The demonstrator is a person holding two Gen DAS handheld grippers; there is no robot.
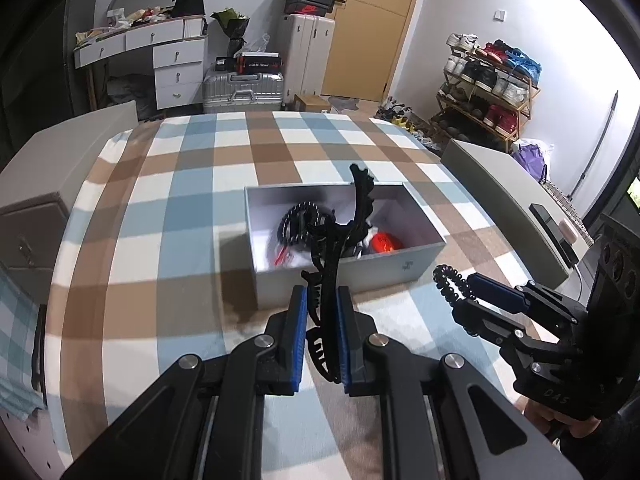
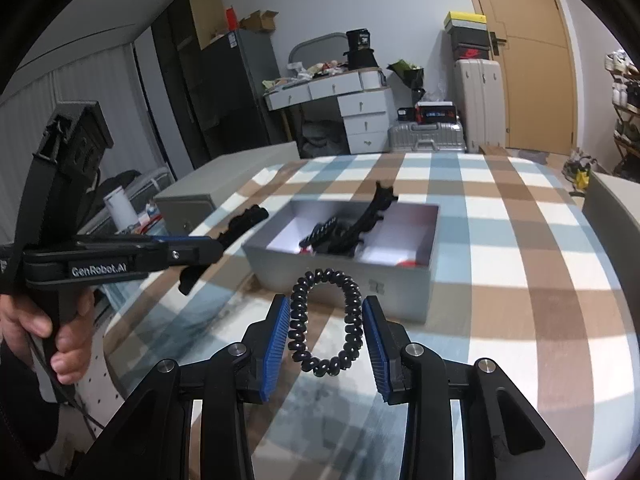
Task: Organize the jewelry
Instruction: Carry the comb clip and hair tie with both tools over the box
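Left wrist view: the left gripper point(image 1: 322, 334) is clamping a black hair claw clip point(image 1: 326, 320) between its narrowly set blue pads, the clip's toothed arm projecting ahead of the fingertips. Directly beyond the fingertips, the open grey box point(image 1: 400, 268) is resting on the checked cloth point(image 1: 180, 184), already containing dark hair accessories and an orange-red item point(image 1: 386, 242). To the right of the fingers, the right gripper point(image 1: 466, 294) is carrying a coiled hair tie point(image 1: 450, 282).

Right wrist view: the right gripper point(image 2: 326, 334) is pinching the black coiled hair tie point(image 2: 326, 320) at a moderate opening, both pads pressing its sides, the loop standing upright between them. The box point(image 2: 344, 280) is lying just past the fingertips; the left gripper point(image 2: 216, 252) is to the left.

Step in hand, as judged: transporting both items to the box. The next move calls for positioning each load above the box interior before releasing.
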